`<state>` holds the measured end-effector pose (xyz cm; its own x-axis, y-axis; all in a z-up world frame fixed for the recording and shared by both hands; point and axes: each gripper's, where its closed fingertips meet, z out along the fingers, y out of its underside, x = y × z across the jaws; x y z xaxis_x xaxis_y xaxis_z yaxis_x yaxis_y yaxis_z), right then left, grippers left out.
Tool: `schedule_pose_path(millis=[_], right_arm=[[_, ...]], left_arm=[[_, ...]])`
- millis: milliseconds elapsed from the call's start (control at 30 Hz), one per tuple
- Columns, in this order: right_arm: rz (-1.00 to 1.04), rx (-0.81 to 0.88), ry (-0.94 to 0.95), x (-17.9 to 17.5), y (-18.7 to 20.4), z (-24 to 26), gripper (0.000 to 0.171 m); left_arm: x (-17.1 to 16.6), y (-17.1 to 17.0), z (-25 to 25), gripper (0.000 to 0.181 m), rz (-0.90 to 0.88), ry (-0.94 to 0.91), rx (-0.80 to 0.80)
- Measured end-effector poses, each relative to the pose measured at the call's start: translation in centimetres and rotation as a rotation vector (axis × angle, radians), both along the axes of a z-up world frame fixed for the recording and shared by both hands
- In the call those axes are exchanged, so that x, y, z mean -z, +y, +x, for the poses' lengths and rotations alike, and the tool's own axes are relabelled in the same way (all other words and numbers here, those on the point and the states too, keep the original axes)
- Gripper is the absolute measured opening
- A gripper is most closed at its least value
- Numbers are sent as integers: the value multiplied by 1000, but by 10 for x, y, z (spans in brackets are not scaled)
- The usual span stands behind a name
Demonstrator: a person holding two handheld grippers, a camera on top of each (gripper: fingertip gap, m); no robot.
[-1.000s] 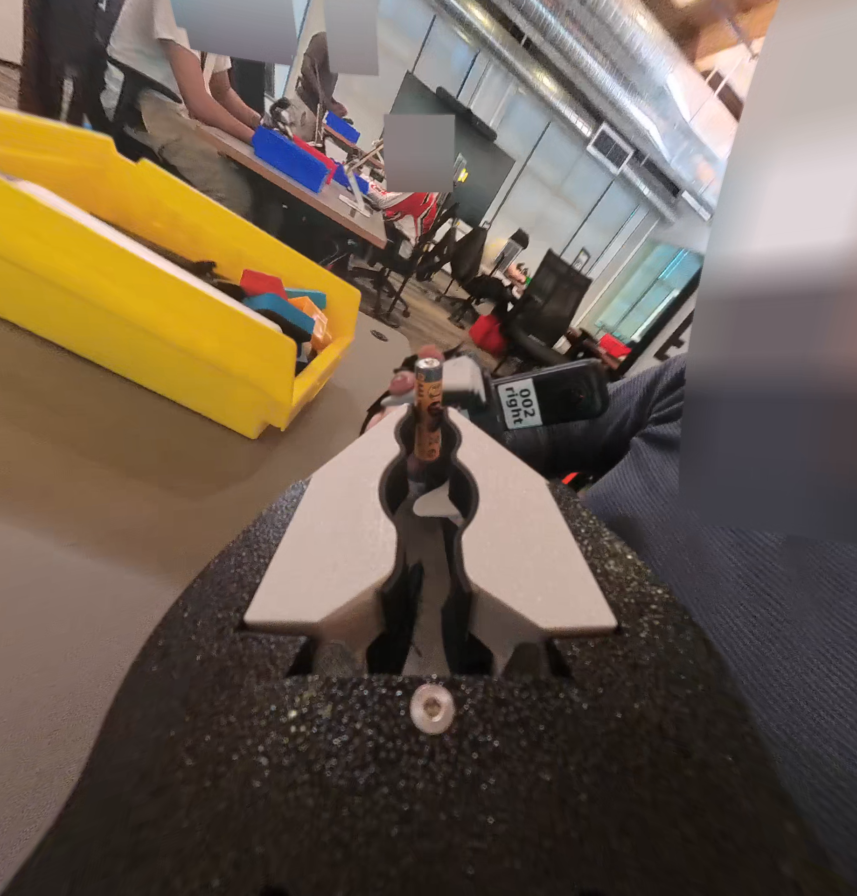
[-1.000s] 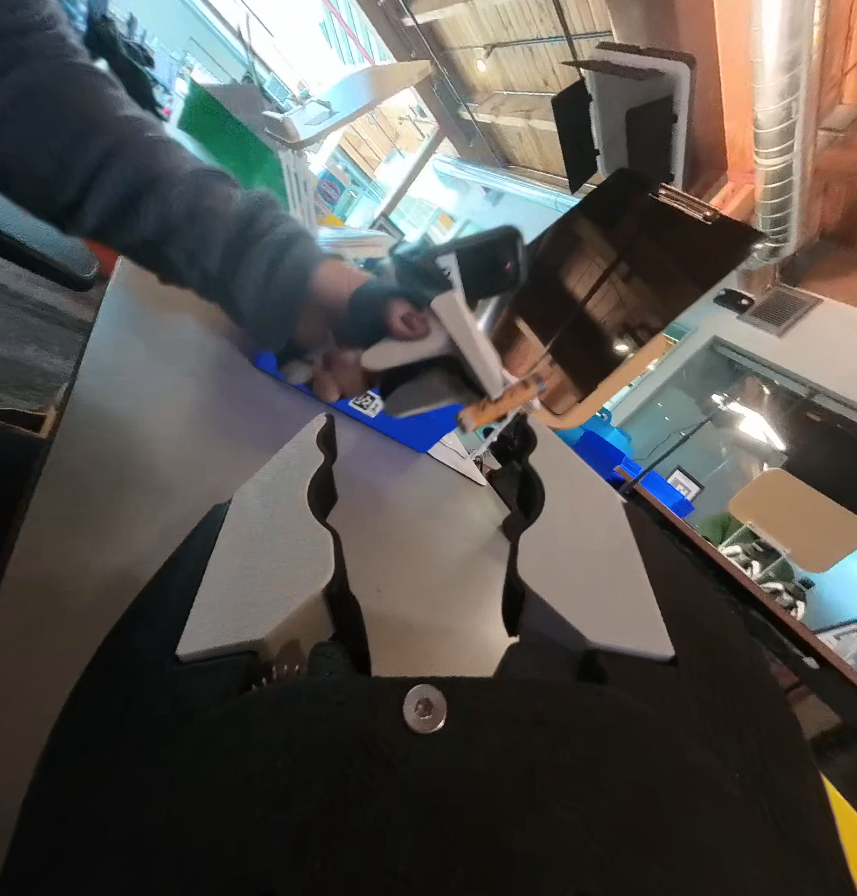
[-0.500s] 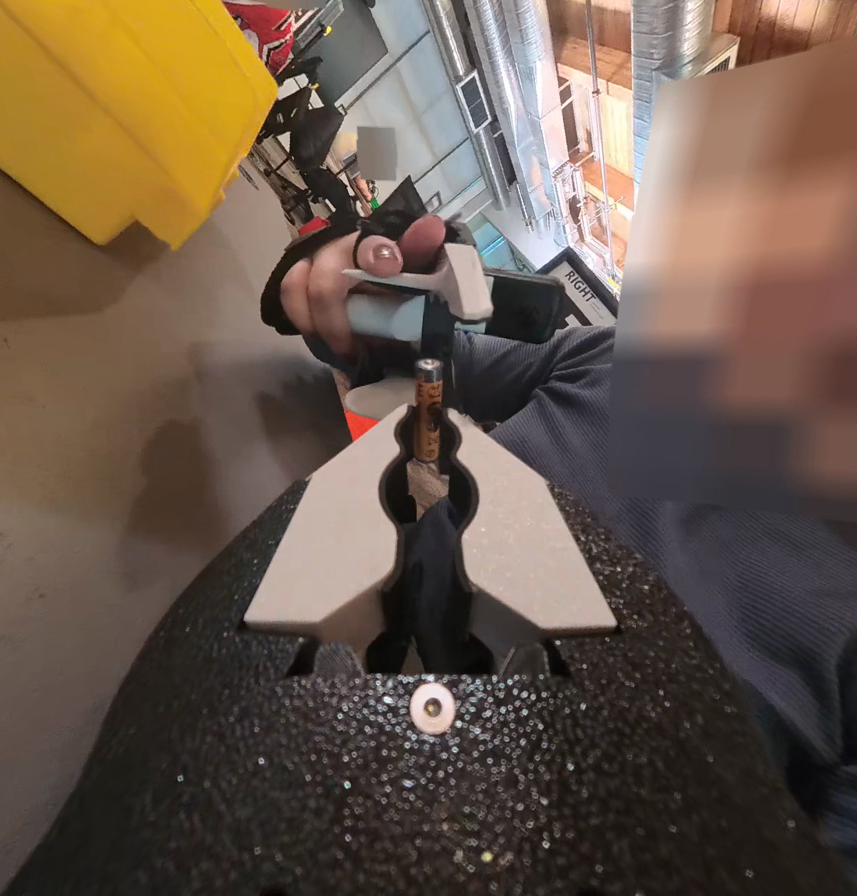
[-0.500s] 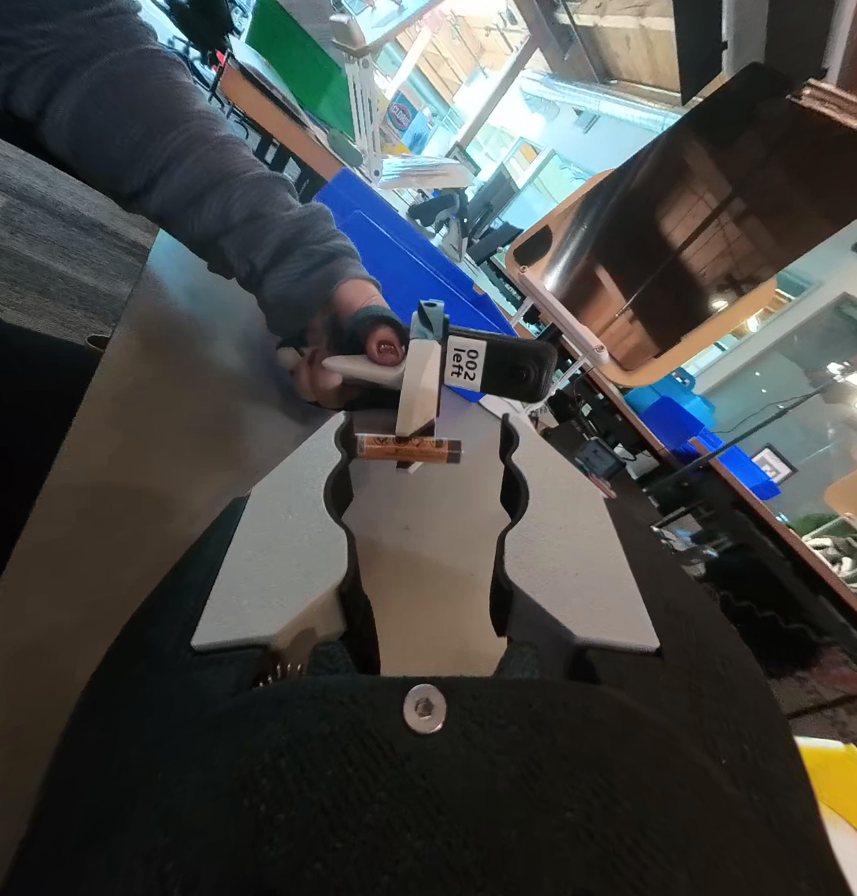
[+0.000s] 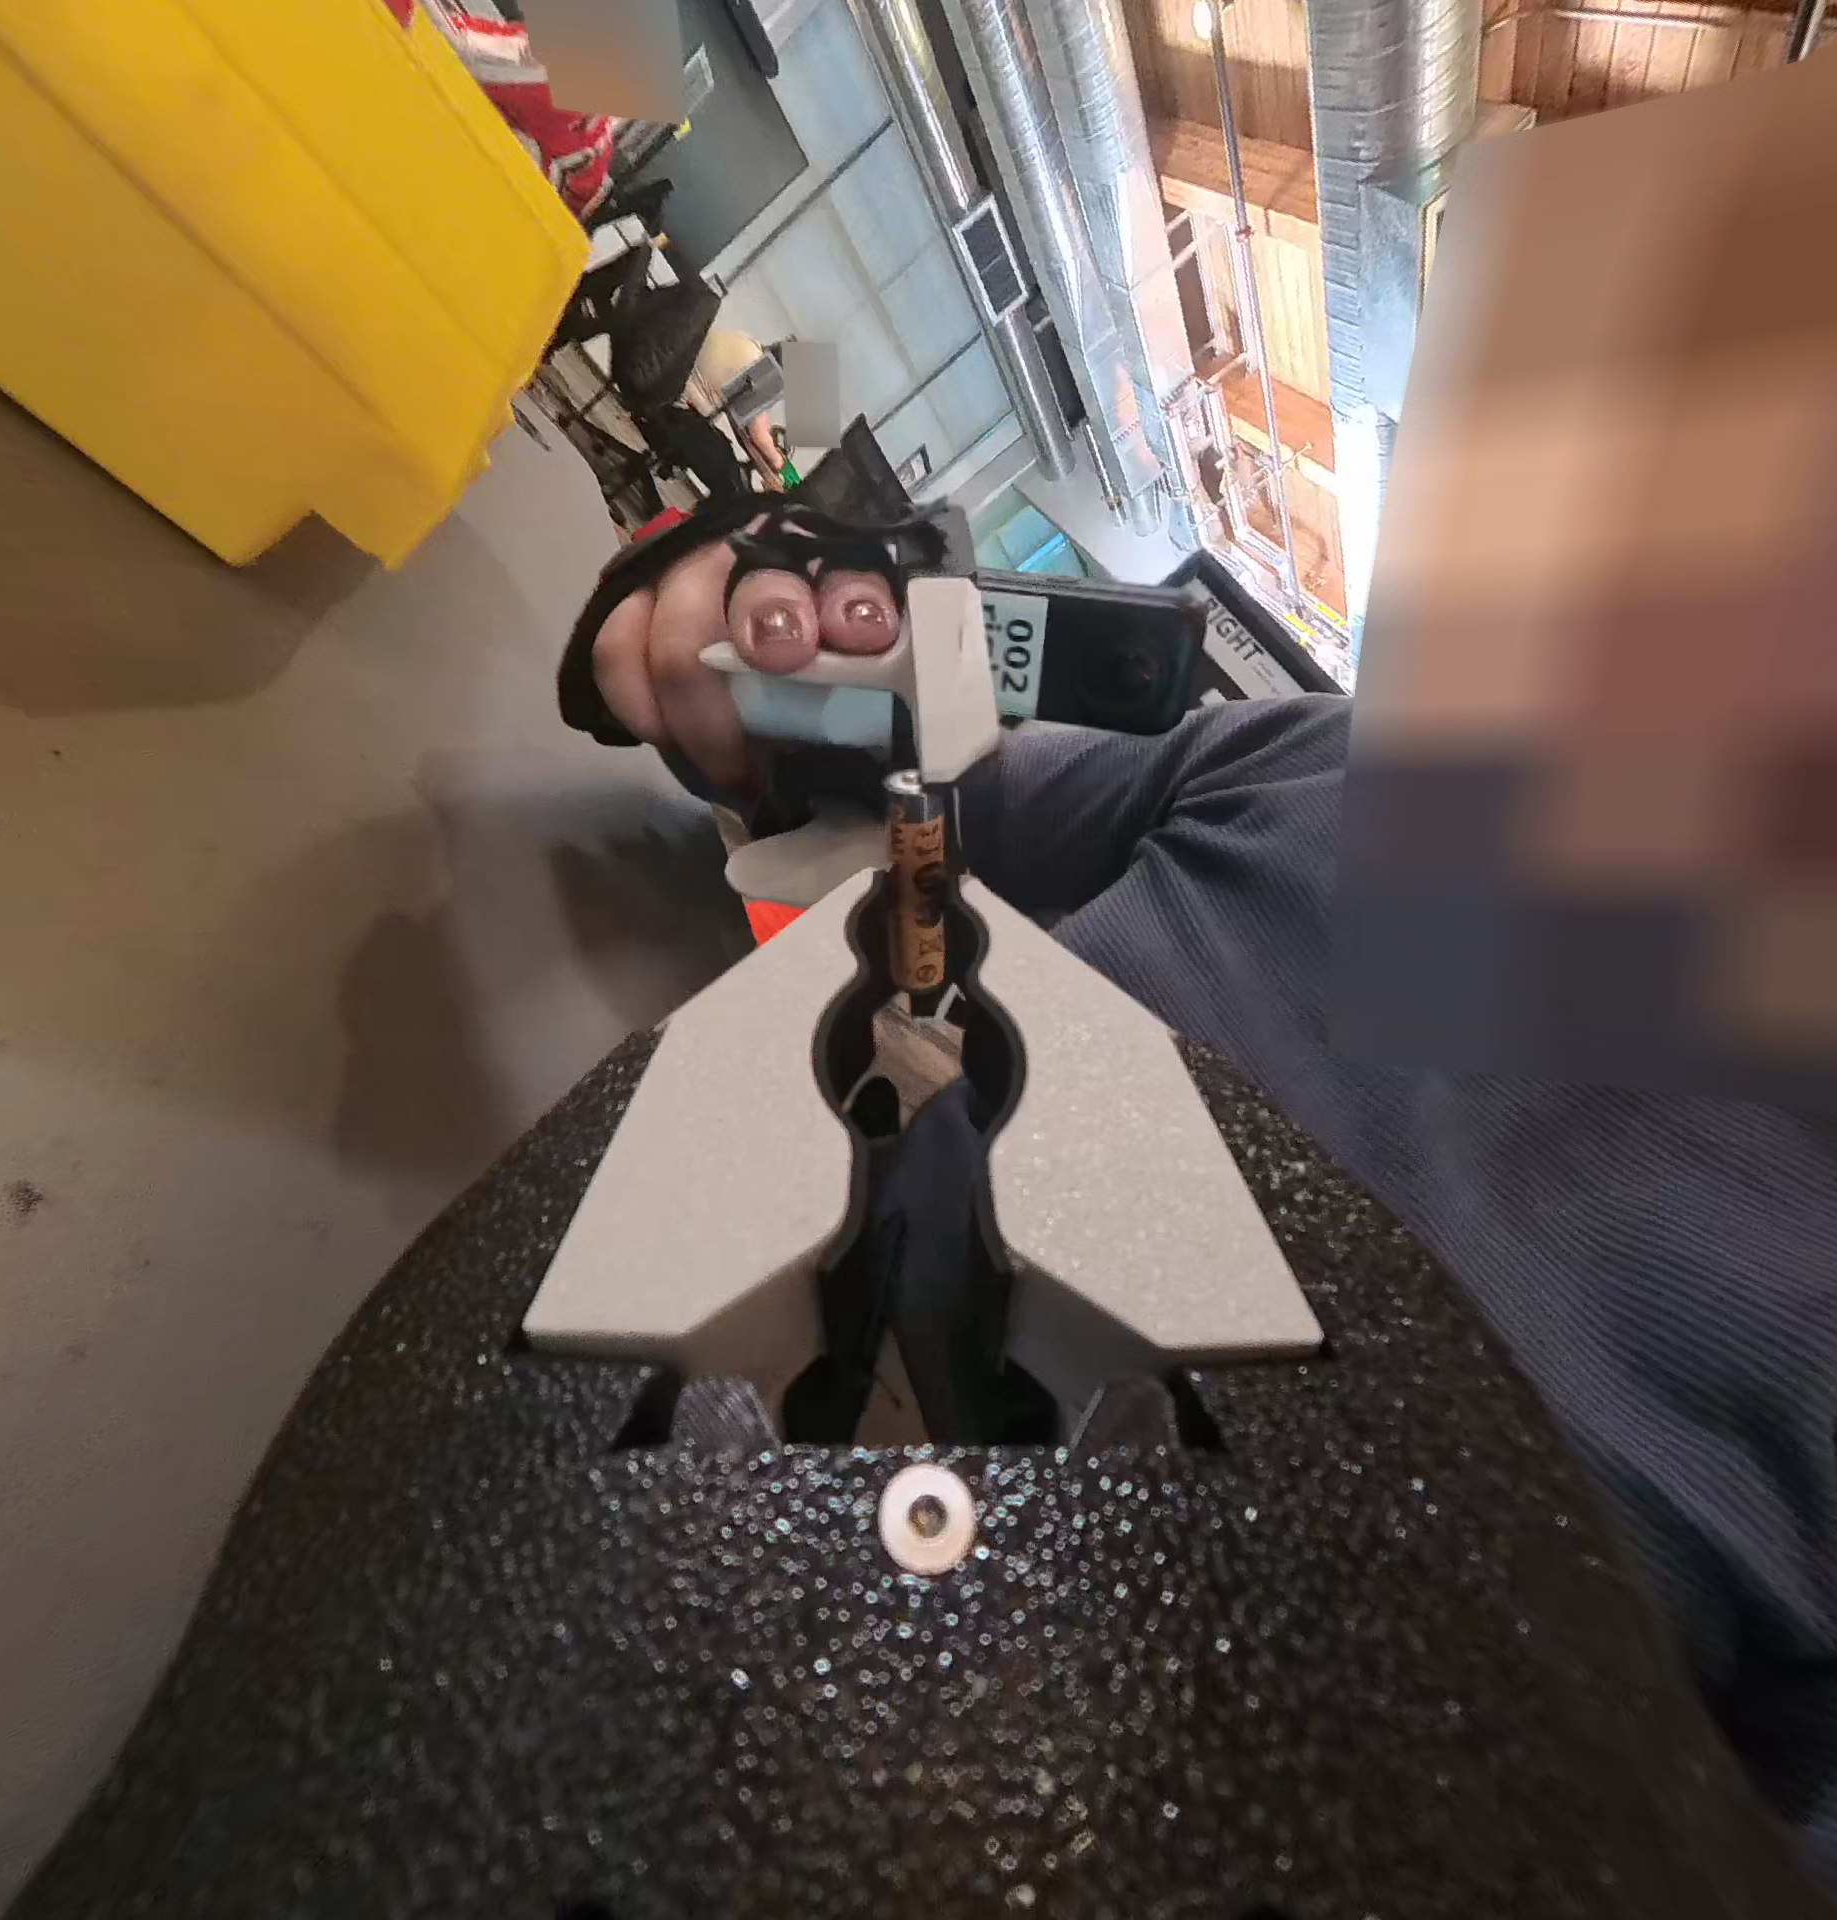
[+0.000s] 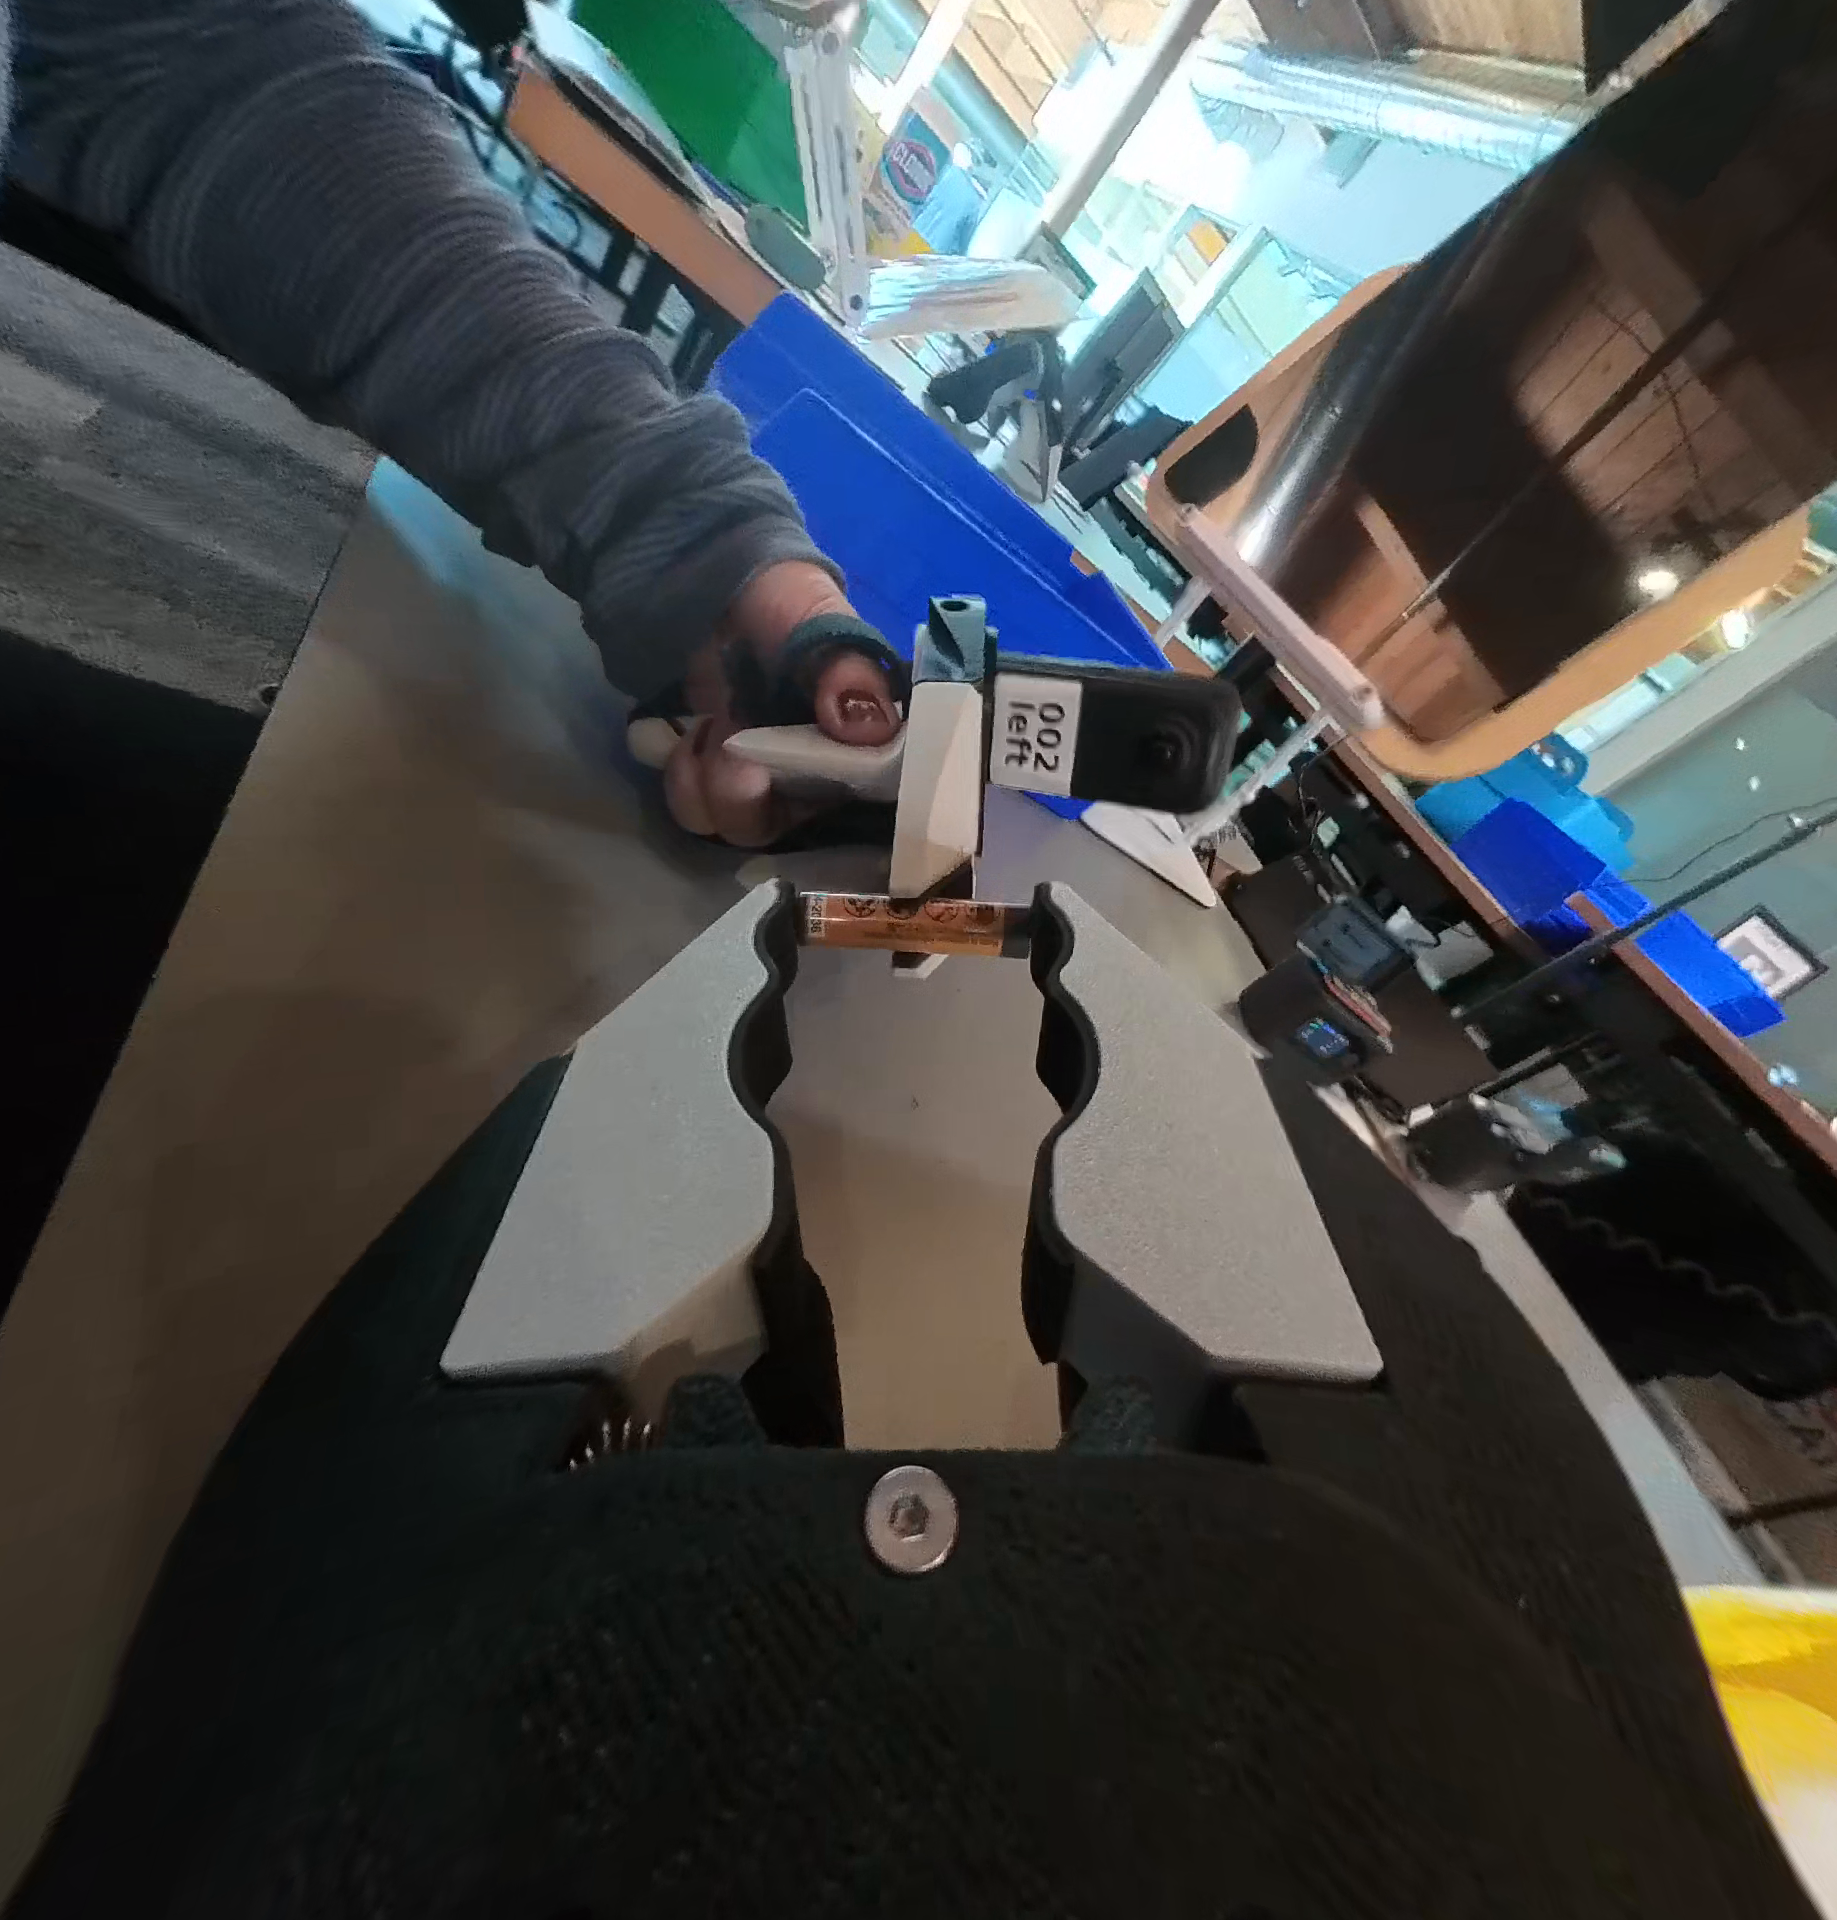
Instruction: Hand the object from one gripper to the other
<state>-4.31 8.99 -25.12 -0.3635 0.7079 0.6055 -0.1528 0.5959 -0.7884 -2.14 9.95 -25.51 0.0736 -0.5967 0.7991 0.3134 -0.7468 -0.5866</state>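
My left claw (image 5: 919, 914) is clamped on the battery (image 5: 916, 902) at its tips. My right claw (image 6: 912, 920) is spread apart, its tips at the battery's (image 6: 912, 925) two ends. Closing endwise could pop it loose onto the table (image 6: 353, 935)

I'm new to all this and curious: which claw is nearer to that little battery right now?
Left. The left claw is shut on the battery, pinching its middle. The right claw is open with its tips bracketing the battery's two ends; whether they touch is unclear.
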Motion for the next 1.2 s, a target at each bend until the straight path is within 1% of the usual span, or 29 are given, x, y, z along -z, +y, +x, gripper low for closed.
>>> schedule_pose_path(millis=[67,133,200,233,300,367,433,533,633,733,767,833,867,933,967,1033,1067,1167,1200], right_arm=[[-81,38,-32,-4,6,-4,44],[-211,49,-63,-12,11,-6,44],[-349,48,-104,-18,15,-7,44],[-421,45,-133,-20,16,-8,44],[-572,24,-209,-21,16,-9,44],[-743,-15,-299,-19,12,-11,43],[-887,-56,-377,-16,5,-13,43],[-996,-79,-462,-10,0,-15,44],[-1102,-112,-503,-11,-1,-14,44],[-1162,-140,-551,-10,-3,-14,44],[-1166,-144,-556,-9,-5,-14,44],[-1169,-135,-531,-11,-3,-16,44],[-1137,-118,-507,-10,-1,-17,45],[-1027,-47,-417,-12,9,-19,60],[-951,-7,-369,-13,14,-19,64],[-764,62,-263,-16,22,-18,68],[-664,82,-206,-19,24,-16,69],[-367,97,-77,-21,20,-10,71],[-262,60,-50,-19,12,-7,73]], left_arm=[[-5,7,-5,9,33,11,-63],[-14,13,-10,26,100,25,-128],[-26,15,-18,44,266,84,-221],[-29,15,-22,52,370,147,-270],[-32,6,-23,59,614,302,-320],[-20,6,-23,57,787,535,-369],[-16,8,-19,53,883,651,-412],[-9,8,-9,48,1071,866,-437],[0,11,-5,42,1194,1058,-447],[0,15,-9,14,1245,1140,-506],[-1,15,-10,9,1253,1147,-506],[-2,16,-12,9,1235,1157,-517],[-3,19,-15,8,1203,1159,-534],[-4,23,-20,8,1095,1099,-545],[-5,25,-23,8,1019,1040,-551],[-9,29,-30,8,840,883,-552],[-10,29,-30,8,738,777,-514],[-7,25,-25,8,373,458,-354],[-4,21,-21,8,266,375,-281]])
